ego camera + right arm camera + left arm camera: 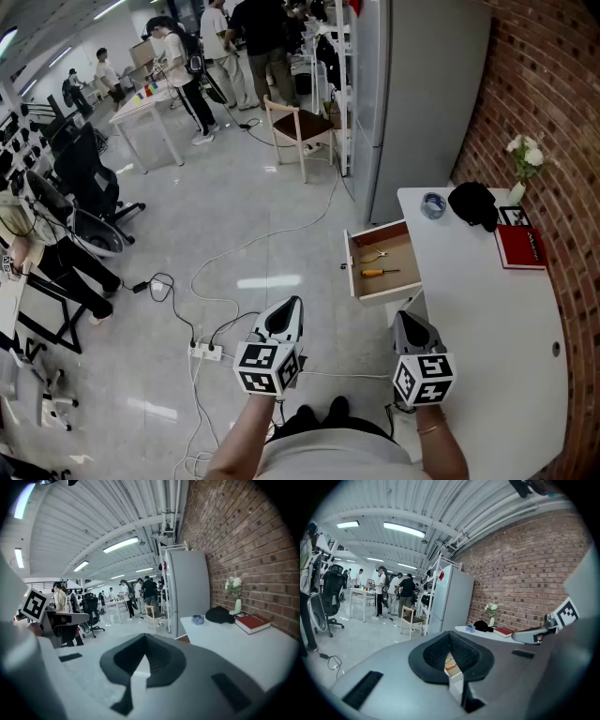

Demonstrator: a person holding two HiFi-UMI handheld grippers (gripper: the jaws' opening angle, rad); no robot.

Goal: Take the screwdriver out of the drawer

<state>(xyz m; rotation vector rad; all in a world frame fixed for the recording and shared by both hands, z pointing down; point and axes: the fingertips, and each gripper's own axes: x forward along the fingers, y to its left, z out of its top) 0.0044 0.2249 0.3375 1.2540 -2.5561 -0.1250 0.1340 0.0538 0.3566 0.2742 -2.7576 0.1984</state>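
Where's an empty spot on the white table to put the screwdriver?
The near half of the white table, between the red book and the right tongs, is bare. The far end is crowded: black cap, small bowl, flower vase.

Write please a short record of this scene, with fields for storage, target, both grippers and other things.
storage: wooden drawer of the white table, pulled open
target: orange-handled screwdriver lying inside the drawer, beside a small metal tool
left gripper: shut, empty, short of the drawer
right gripper: shut, empty, short of the drawer
other things: black cap, red book, white flowers on the table
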